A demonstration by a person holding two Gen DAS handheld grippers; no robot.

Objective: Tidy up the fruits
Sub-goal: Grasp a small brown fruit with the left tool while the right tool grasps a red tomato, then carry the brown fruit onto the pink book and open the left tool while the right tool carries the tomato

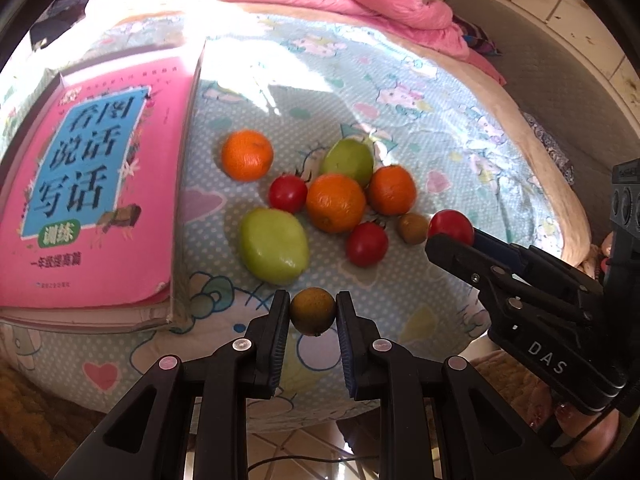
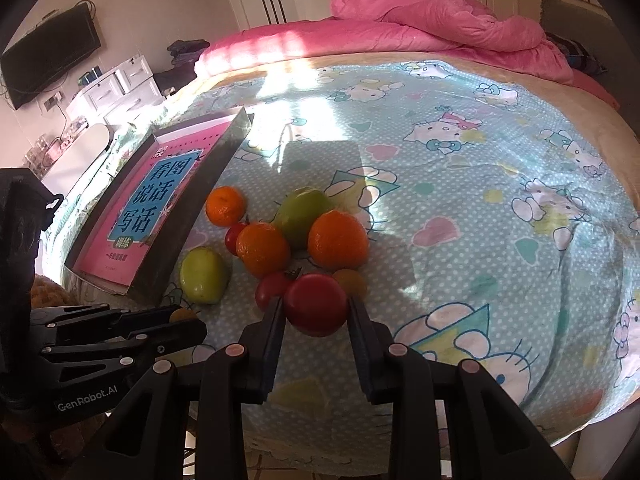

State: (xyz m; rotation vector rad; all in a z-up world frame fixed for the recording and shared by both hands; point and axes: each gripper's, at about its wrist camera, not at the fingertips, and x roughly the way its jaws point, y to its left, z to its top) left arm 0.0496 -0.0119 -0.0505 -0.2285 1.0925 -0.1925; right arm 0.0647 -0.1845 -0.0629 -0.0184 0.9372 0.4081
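While between pads, kiwi [image 1: 312,311] in closed left claw [image 1: 312,314], tomato [image 2: 316,304] in closed right claw [image 2: 316,312].

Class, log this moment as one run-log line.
left gripper: shut on small brown kiwi | right gripper: shut on round red tomato | remaining fruits: clustered on bedsheet

A pink book [image 1: 92,184] lies on the cartoon-print bedsheet [image 2: 460,184], a rumpled pink duvet [image 2: 420,28] behind.

Oranges [image 1: 335,202], green fruits [image 1: 274,245], tomatoes [image 1: 367,243] clustered — kiwi [image 1: 312,311], tomato [image 2: 316,304] gripped.
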